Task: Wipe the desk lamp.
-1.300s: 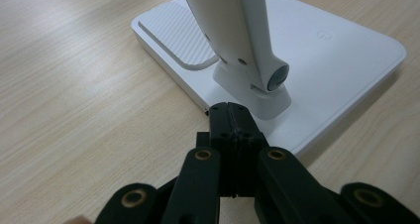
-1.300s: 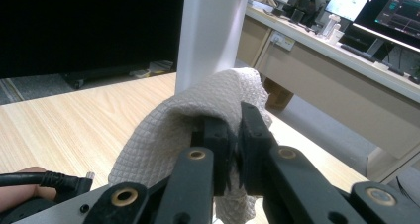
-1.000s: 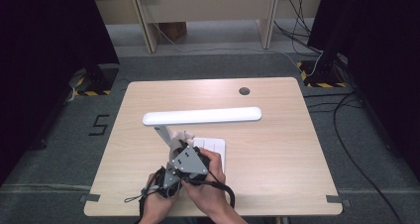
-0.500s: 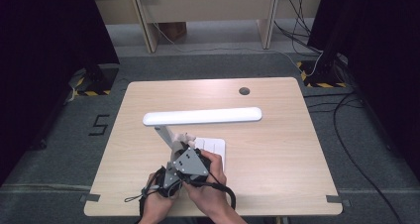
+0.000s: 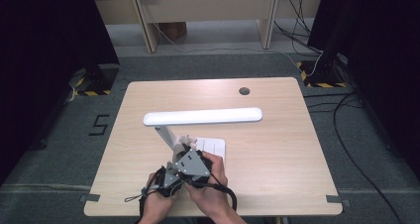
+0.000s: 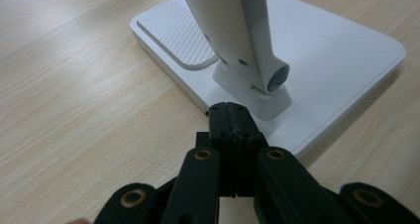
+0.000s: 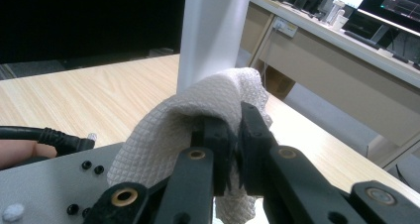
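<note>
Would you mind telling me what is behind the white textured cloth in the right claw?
The white upright lamp arm rises directly behind the white textured cloth pinched in the right claw. The cloth covers the arm's lower part.

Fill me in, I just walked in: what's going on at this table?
A person is cleaning a white desk lamp on the wooden table. The right gripper is shut on a white cloth held against the lamp's upright arm. The left gripper, jaws shut and empty, presses on the edge of the lamp's flat base, apparently steadying it.
</note>
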A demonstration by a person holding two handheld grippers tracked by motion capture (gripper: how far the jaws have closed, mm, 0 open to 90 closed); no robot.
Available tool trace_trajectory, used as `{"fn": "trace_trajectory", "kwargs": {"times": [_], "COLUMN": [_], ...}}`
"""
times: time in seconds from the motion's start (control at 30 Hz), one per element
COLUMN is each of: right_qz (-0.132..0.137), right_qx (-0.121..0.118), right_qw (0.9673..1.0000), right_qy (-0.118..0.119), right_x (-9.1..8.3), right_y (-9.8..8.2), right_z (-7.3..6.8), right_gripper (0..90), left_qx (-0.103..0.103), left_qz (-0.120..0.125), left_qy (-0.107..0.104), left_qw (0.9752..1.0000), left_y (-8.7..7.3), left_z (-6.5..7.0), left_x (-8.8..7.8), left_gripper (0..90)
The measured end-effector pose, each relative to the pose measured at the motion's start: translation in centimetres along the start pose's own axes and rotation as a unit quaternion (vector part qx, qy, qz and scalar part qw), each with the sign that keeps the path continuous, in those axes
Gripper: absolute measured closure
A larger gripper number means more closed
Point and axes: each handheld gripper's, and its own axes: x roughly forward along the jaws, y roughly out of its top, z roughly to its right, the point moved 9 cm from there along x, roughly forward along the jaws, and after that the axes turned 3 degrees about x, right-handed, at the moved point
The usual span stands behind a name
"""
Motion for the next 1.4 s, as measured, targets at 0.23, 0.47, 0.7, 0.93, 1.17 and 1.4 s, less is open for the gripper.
{"fn": "trace_trajectory", "kwargs": {"times": [0.23,0.47,0.7,0.93,1.17,1.4], "right_qz": [0.0,-0.002,-0.004,-0.006,-0.01,-0.017], "right_qx": [-0.005,-0.004,-0.008,-0.011,-0.012,-0.013], "right_qw": [1.0,1.0,0.9999,0.9999,0.9999,0.9998], "right_qy": [0.001,0.003,0.005,0.006,0.003,0.004], "right_x": [0.1,0.2,0.2,0.3,0.4,0.7], "right_y": [-0.2,-0.4,-0.8,-0.9,-1.4,-2.1], "right_z": [-0.1,-0.1,0.0,0.0,0.1,0.2], "right_gripper": [85.3,85.3,85.3,85.3,85.3,85.3], "left_qx": [-0.008,-0.007,-0.005,-0.003,0.005,0.008], "left_qz": [0.007,0.008,0.002,0.001,-0.007,-0.008], "left_qy": [0.002,0.003,0.0,0.0,0.0,0.003], "left_qw": [0.9999,0.9999,1.0,1.0,1.0,0.9999], "left_y": [0.1,0.1,0.0,0.0,-0.1,-0.1], "left_z": [0.0,0.0,0.1,0.1,-0.1,-0.1], "left_x": [0.1,0.1,0.1,0.1,0.1,0.1], "left_gripper": [89.2,89.2,89.3,89.3,89.3,89.3]}}
